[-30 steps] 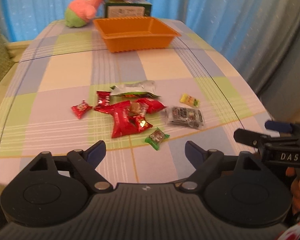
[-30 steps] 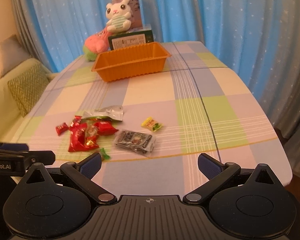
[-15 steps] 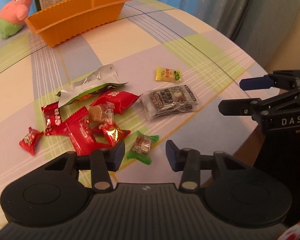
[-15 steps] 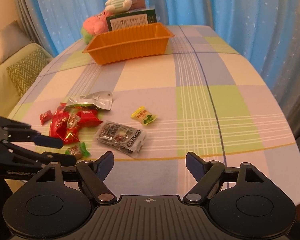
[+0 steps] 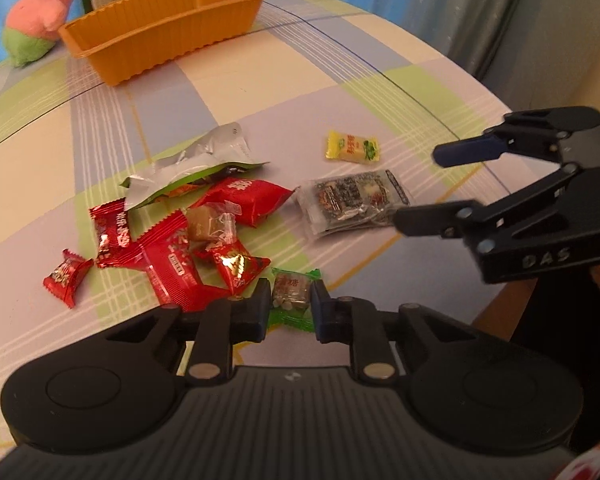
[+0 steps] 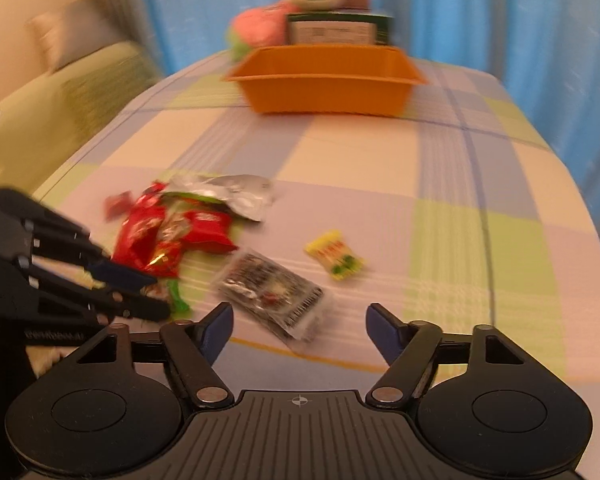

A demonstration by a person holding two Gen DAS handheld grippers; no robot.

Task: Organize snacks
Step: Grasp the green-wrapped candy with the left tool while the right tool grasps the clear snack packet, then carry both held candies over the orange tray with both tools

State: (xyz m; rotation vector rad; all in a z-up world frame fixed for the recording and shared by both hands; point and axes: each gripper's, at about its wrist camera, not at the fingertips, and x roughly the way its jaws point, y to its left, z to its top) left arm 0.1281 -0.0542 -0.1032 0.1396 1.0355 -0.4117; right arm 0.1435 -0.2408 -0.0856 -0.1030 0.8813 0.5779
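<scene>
My left gripper (image 5: 290,298) is shut on a green-wrapped candy (image 5: 292,292) lying on the checked tablecloth, its pads pressing both sides. Just beyond lies a heap of red snack packets (image 5: 172,256), a brown candy (image 5: 210,224) and a silver-green pouch (image 5: 196,164). A clear dark-printed packet (image 5: 352,200) and a yellow candy (image 5: 352,147) lie to the right. My right gripper (image 6: 300,324) hovers over the near end of the dark packet (image 6: 272,292), its jaws closing with that corner between them and no pad touching it. An orange tray (image 5: 168,28) stands at the far end.
Behind the orange tray (image 6: 324,80) stand a green box (image 6: 340,30) and plush toys (image 5: 36,16). Blue curtains hang behind. A sofa with a cushion (image 6: 72,92) is left of the table. The table edge runs close by on the right in the left wrist view.
Both grippers dropped toward the snacks. The left one narrowed and closed on the green candy. The right one moved in over the dark packet with its jaws narrowing.
</scene>
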